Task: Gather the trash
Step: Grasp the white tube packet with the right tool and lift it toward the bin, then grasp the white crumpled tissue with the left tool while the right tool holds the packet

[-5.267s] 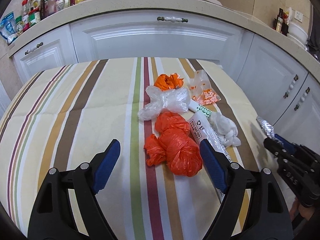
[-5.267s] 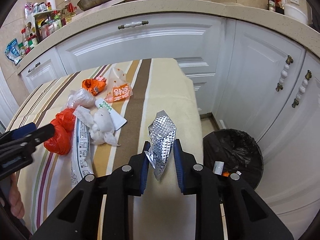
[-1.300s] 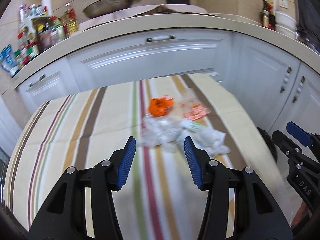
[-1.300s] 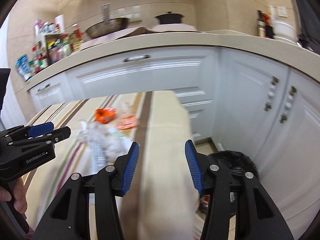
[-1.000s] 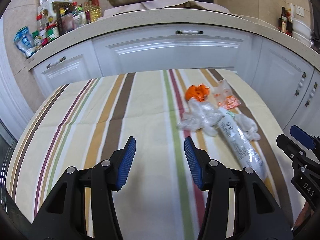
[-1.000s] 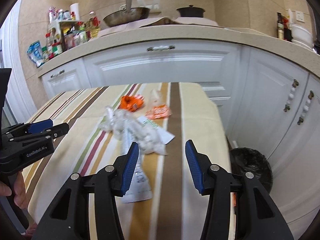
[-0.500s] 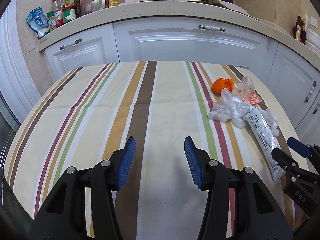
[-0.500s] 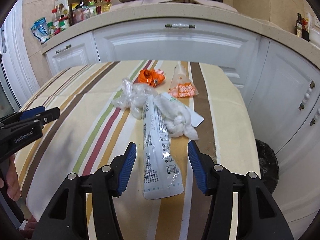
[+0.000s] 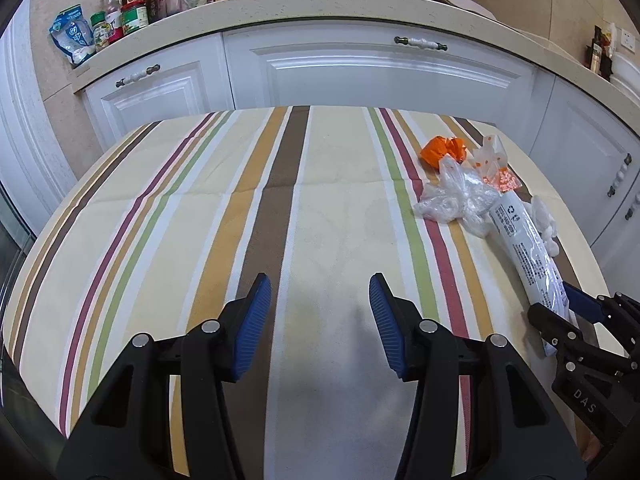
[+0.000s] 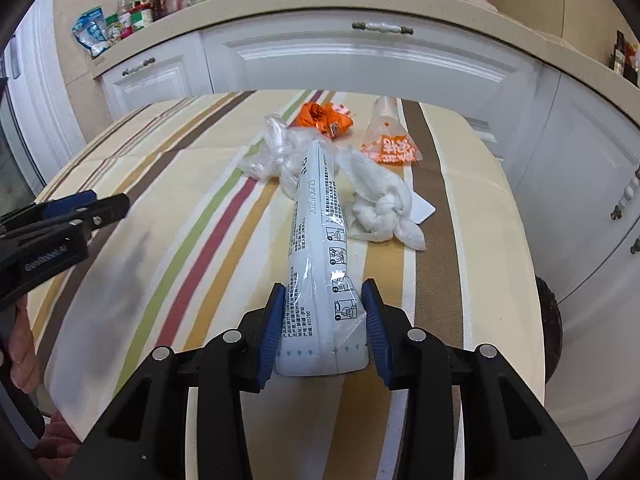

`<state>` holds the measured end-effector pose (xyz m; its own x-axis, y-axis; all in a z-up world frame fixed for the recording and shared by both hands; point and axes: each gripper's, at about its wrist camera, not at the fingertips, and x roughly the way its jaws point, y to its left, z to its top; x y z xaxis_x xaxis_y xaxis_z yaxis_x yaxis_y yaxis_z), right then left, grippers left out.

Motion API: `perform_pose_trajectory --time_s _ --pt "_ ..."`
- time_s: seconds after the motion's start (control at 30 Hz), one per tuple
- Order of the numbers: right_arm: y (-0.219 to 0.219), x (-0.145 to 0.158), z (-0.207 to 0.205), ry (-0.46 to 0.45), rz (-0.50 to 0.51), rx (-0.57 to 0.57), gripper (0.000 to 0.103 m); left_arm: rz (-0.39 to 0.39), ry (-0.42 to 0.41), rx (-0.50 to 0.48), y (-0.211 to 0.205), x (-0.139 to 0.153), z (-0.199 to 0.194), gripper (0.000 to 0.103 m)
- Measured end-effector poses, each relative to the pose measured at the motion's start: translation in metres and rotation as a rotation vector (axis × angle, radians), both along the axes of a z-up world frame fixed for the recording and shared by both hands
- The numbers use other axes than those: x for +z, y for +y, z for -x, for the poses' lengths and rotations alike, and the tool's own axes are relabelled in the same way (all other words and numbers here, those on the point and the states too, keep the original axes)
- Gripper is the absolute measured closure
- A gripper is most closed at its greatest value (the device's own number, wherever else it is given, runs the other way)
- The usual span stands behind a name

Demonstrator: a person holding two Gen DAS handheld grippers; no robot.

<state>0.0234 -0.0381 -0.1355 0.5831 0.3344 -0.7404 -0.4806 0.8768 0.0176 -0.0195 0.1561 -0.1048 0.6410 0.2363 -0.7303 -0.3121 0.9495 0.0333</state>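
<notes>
A long white plastic wrapper [image 10: 318, 240] lies on the striped tablecloth [image 10: 180, 216]. My right gripper [image 10: 323, 320] is open, with one finger on each side of the wrapper's near end. Beyond it lie a knotted white tissue [image 10: 380, 204], a clear crumpled bag [image 10: 276, 156], an orange wrapper [image 10: 324, 118] and a clear bag with orange print [image 10: 390, 140]. My left gripper [image 9: 318, 312] is open and empty over bare cloth, left of the trash. The wrapper [image 9: 528, 248] and the right gripper [image 9: 560, 312] show at the right of the left wrist view.
A black-lined bin [image 10: 550, 324] stands on the floor off the table's right edge. White cabinets [image 10: 360, 56] and a counter with jars and bottles [image 9: 132, 12] run behind the table. The left gripper [image 10: 100, 206] reaches in from the left.
My right gripper has moved forward and down so its fingers now straddle the near end of the long white wrapper. My left gripper has shifted further left, away from the trash.
</notes>
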Motion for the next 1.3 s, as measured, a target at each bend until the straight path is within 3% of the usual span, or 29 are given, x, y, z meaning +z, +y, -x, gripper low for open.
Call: perform_pose_trajectory --time_s 0.2,0.47,0.97,1.03,1.07,1.3 --pt "-0.01 0.02 0.012 -0.079 -0.04 -0.001 0.064 0.0 0.003 -0.038 -0.019 0.0 -0.002 0.053" --pt "-0.053 0.036 0.005 -0.143 -0.044 -0.109 0.064 0.0 -0.019 -0.122 -0.064 0.005 -0.015 0.053" --pt "-0.139 0.028 -0.015 -0.151 -0.056 -0.301 0.064 -0.002 -0.019 -0.228 -0.144 0.002 -0.072 0.053" --pt "-0.148 0.026 -0.019 -0.146 -0.059 -0.318 0.064 -0.006 -0.016 -0.23 -0.15 0.001 -0.079 0.049" --pt "-0.154 0.024 -0.022 -0.141 -0.065 -0.327 0.064 -0.007 -0.016 -0.229 -0.152 0.0 -0.083 0.04" --pt "-0.18 0.012 -0.034 -0.118 -0.088 -0.365 0.064 -0.022 0.005 -0.206 -0.157 -0.008 -0.108 0.039"
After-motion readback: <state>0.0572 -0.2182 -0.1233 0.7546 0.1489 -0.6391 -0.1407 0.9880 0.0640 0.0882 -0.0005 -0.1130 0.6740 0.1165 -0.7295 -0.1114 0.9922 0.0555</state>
